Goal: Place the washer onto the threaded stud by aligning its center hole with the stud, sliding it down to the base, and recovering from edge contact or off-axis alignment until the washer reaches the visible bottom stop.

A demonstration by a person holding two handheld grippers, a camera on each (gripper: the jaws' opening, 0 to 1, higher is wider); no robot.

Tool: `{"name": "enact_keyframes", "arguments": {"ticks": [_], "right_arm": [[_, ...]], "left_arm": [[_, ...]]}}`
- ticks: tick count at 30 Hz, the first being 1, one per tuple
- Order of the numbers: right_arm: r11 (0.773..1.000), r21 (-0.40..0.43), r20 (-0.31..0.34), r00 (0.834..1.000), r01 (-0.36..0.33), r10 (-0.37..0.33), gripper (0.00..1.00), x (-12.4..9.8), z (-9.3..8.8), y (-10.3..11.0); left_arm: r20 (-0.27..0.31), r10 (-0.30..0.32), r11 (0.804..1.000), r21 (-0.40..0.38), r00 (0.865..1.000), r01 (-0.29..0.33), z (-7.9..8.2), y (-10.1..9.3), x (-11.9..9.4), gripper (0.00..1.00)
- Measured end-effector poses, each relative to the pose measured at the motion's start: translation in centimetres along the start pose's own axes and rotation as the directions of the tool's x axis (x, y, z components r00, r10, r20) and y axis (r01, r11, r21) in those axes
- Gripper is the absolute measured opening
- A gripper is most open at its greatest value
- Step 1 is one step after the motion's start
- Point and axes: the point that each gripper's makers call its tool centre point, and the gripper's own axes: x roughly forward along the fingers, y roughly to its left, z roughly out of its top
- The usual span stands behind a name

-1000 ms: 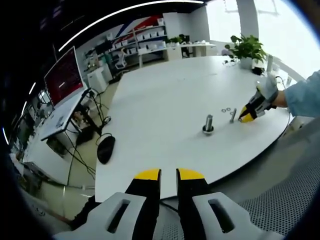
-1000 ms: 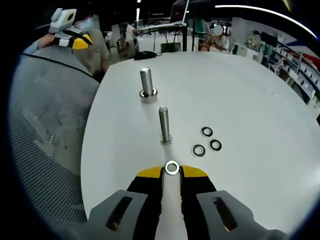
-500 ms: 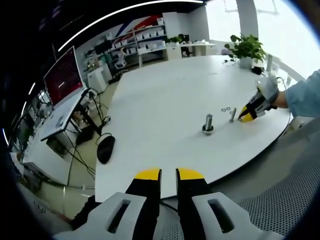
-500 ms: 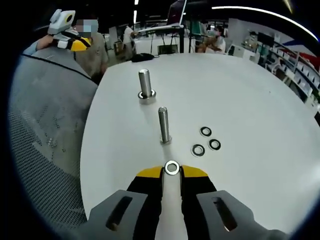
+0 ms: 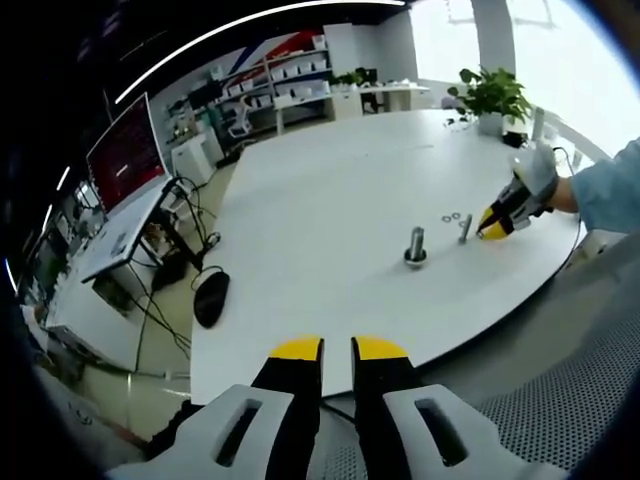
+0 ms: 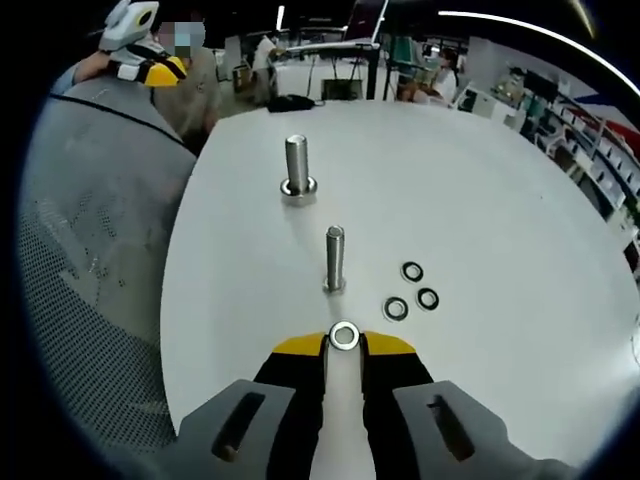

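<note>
in the right gripper view, a washer [image 6: 344, 335] is seen pinched flat between the yellow-tipped jaws of the right gripper [image 6: 343, 345], its centre hole facing the camera. just beyond the tips, a threaded stud [image 6: 334, 259] stands upright on the white table [image 6: 500, 200], apart from the held washer. a second, thicker stud [image 6: 297, 170] is set farther back on the table, with a washer already seated at its base. three loose washers [image 6: 412, 287] lie flat on the table to the right of the nearer stud, close together. at the upper left of this view the left gripper [image 6: 150, 62] is seen well off the table, above a grey perforated surface [image 6: 90, 250]. in the left gripper view, the left gripper [image 5: 337, 350] is held off the near edge of the table [image 5: 330, 210], its jaws close together with a narrow gap between them and nothing held. across the table, the right gripper [image 5: 495, 222] is seen just beside the thinner stud [image 5: 465, 229], carried by a gloved hand [image 5: 535, 180] with a blue sleeve [image 5: 610, 185]. the thicker stud [image 5: 416, 246] stands a little nearer to the camera. a potted plant [image 5: 490, 100] is placed at the far edge of the table, and a dark computer mouse [image 5: 211, 297] rests on a lower surface to the left.
</note>
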Motion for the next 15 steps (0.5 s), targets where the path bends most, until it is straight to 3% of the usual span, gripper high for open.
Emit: {"name": "enact_keyframes", "arguments": {"ticks": [11,15], "right_arm": [[0.999,0.038,0.095,0.995,-0.034,0.030,0.14,-2.5,4.2,0.6],[0.994,0.087,0.146,0.988,-0.059,0.046,0.14,-3.1,5.8,0.8]], "left_arm": [[-0.007,0.006,1.000,0.012,1.000,-0.006,-0.1,0.1,0.0,0.08],[-0.008,0.005,1.000,0.013,1.000,-0.005,-0.2,0.1,0.0,0.08]]}}
